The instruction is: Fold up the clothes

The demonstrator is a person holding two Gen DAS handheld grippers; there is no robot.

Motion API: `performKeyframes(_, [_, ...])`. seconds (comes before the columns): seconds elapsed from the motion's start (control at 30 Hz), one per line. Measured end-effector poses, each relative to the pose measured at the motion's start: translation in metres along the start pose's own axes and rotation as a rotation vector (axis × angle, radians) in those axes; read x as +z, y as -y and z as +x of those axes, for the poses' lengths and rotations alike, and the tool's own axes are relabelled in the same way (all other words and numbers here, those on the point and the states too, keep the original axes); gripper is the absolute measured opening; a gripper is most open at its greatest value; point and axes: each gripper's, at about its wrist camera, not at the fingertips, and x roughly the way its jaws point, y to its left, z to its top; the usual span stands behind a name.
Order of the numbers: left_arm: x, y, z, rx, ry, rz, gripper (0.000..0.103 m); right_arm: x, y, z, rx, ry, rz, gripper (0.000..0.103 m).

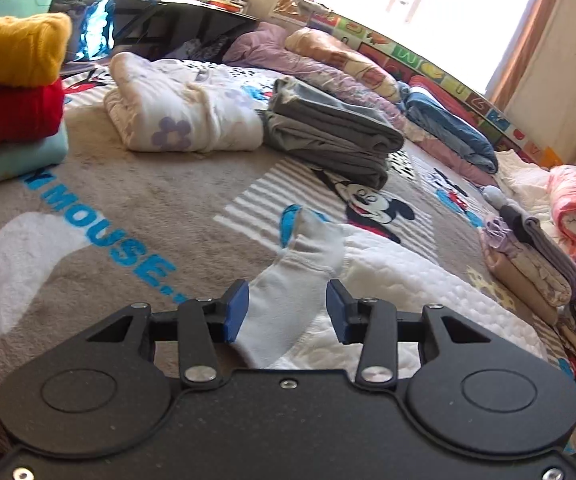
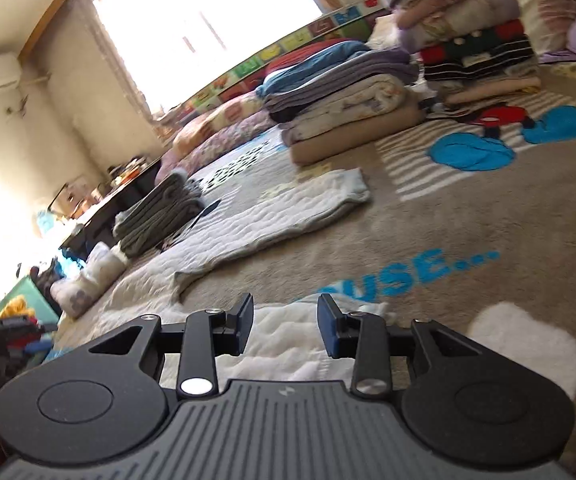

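A white quilted garment (image 1: 420, 280) lies spread on the Mickey Mouse blanket (image 1: 135, 200). Its pale cuffed sleeve (image 1: 292, 280) runs between the blue pads of my left gripper (image 1: 287, 312), which is open around it without pinching it. In the right wrist view the same garment (image 2: 271, 216) stretches away over the blanket (image 2: 488, 216). My right gripper (image 2: 285, 328) is open just above the garment's near edge (image 2: 283, 344), holding nothing.
Folded piles ring the work area: yellow, red and teal stack (image 1: 11, 92), floral white bundle (image 1: 179, 116), grey stack (image 1: 328, 136), blue bedding (image 1: 448, 128), a tall stack at the far right (image 2: 468, 36), a beige-and-white stack (image 2: 348, 112). A dark low table (image 1: 175, 20) stands behind.
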Motion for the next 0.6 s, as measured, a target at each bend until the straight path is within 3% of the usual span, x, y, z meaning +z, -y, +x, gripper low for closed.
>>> performKeyframes(0.2, [0.035,0.029,0.007,-0.058,0.018,0.003,0.040,-0.003,-0.035,0.025,0.043,-0.064,-0.129,0.038])
performKeyframes(0.37, [0.045,0.048,0.056,-0.067,-0.070,0.071,0.040,0.011,-0.027,0.041,0.048,-0.056,-0.087,0.038])
performKeyframes(0.5, [0.034,0.071,0.106,-0.084,-0.149,0.193,0.038,0.025,-0.014,0.055,0.053,-0.036,-0.044,0.040])
performKeyframes(0.6, [0.017,0.080,0.158,-0.095,-0.242,0.227,0.036,0.028,0.002,0.068,0.058,-0.052,0.033,0.042])
